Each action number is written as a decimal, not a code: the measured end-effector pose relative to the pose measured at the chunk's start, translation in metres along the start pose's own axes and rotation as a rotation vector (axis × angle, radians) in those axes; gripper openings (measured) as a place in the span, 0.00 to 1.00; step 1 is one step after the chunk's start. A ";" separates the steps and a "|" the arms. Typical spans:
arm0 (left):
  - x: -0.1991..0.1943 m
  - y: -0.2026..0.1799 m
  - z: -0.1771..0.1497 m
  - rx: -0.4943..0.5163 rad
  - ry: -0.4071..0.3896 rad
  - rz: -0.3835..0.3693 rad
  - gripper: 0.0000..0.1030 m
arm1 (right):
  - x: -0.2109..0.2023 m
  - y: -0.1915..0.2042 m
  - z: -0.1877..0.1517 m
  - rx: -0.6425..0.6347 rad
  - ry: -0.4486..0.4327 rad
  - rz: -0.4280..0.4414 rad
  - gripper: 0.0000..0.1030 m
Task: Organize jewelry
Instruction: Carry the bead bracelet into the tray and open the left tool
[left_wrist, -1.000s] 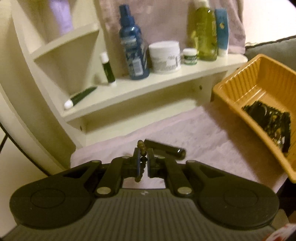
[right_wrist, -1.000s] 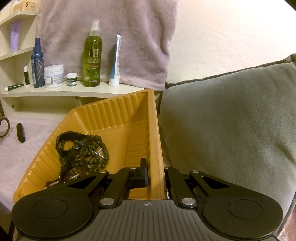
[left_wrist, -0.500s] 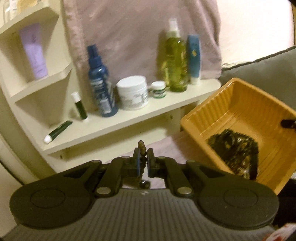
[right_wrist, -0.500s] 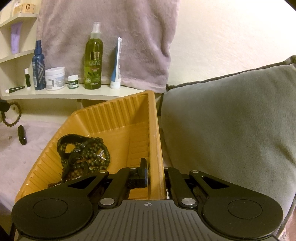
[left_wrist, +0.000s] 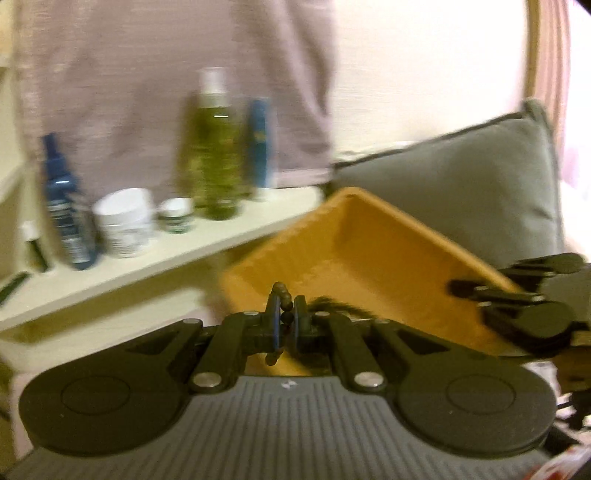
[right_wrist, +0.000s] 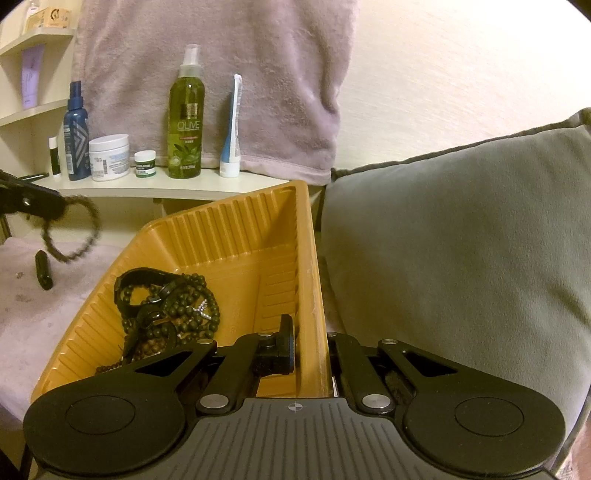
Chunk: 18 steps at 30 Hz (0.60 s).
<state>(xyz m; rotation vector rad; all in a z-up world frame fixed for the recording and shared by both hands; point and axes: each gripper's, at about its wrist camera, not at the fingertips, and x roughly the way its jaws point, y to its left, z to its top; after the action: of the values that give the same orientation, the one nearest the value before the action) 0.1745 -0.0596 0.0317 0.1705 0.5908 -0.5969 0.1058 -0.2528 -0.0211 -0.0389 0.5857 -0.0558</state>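
Orange plastic fills the left wrist view: the tray (left_wrist: 369, 251) sits ahead of the left claw (left_wrist: 285, 317), which is clamped on a dark bead bracelet (left_wrist: 282, 295); the picture is blurred. From the right wrist view, the right claw (right_wrist: 310, 347) pinches the tray's wall (right_wrist: 308, 295), closed on it. A heap of bead jewelry (right_wrist: 166, 310) lies inside the tray. Left of the tray, the bracelet (right_wrist: 74, 229) hangs above the towel-covered surface (right_wrist: 37, 314), near a small black tube (right_wrist: 43, 269).

1 orange tray (right_wrist: 236, 236) – 2 spray bottles (right_wrist: 186, 114), 2 jars (right_wrist: 109, 157), 1 cushion (right_wrist: 461, 236).
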 end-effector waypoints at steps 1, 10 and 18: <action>0.002 -0.007 -0.001 0.001 0.002 -0.022 0.06 | 0.000 0.000 0.000 0.001 0.000 0.001 0.03; 0.018 -0.045 -0.015 -0.006 0.056 -0.168 0.06 | 0.001 -0.001 0.000 0.011 0.002 0.001 0.03; 0.030 -0.054 -0.027 0.000 0.100 -0.186 0.07 | 0.002 -0.001 -0.001 0.017 0.003 0.002 0.03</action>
<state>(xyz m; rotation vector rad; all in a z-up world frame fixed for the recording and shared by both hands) 0.1506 -0.1093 -0.0070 0.1469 0.7087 -0.7711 0.1072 -0.2538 -0.0231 -0.0221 0.5879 -0.0589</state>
